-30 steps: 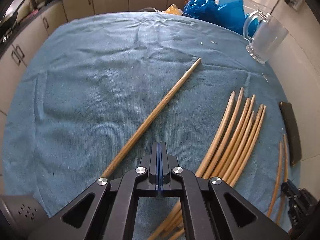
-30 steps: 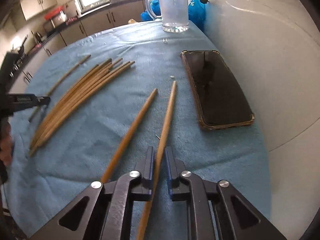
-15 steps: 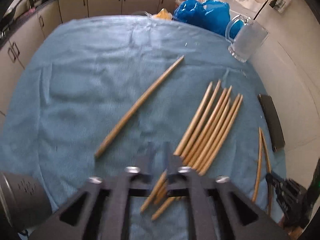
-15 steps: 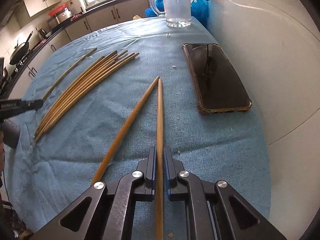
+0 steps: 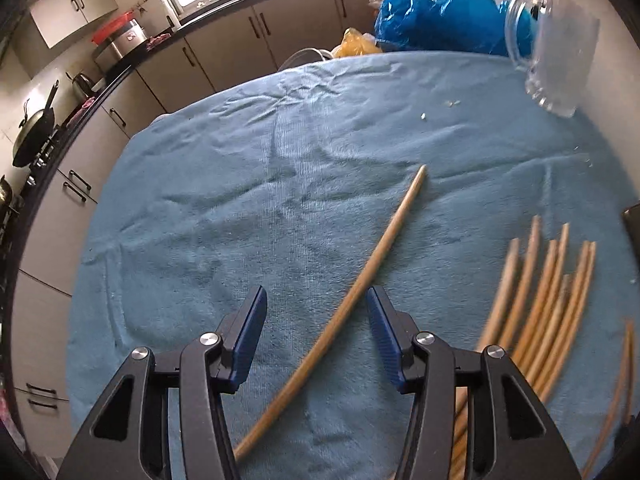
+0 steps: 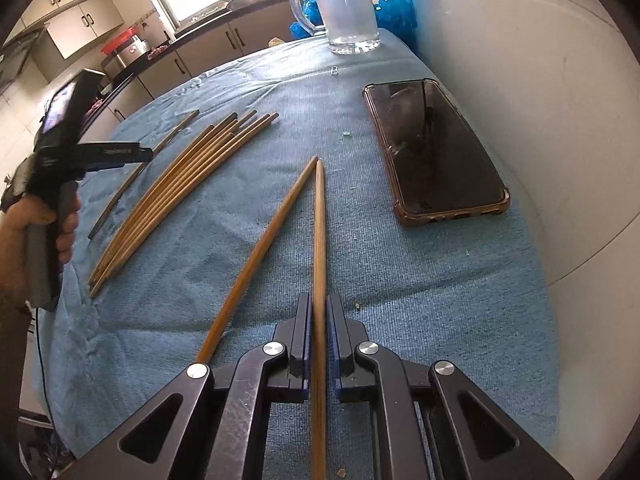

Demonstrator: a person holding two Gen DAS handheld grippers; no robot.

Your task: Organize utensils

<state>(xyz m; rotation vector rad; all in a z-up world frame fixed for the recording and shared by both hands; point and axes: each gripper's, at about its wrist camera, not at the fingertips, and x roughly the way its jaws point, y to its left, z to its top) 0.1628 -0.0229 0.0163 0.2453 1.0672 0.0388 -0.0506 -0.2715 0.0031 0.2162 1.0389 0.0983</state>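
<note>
Pinching one chopstick between our right fingers, we hold it pointing away over the blue towel that covers the desk, its far tip almost meeting the tip of a second chopstick lying just to its left. Our left fingers are opening, about half spread, and hover astride a lone chopstick that lies diagonally on the towel; the pads do not press on it. Just right of that lone stick, in the left view, lies a bundle of chopsticks side by side, somewhat blurred. From the right view the same bundle fans out between the pair and our left hand, which grips its tool's handle at the desk's left edge. Farther on, right of the pair, a phone lies face up near the wall. Beyond it a clear mug stands upright at the far edge, with a blue bag behind it and kitchen cabinets past the desk.
</note>
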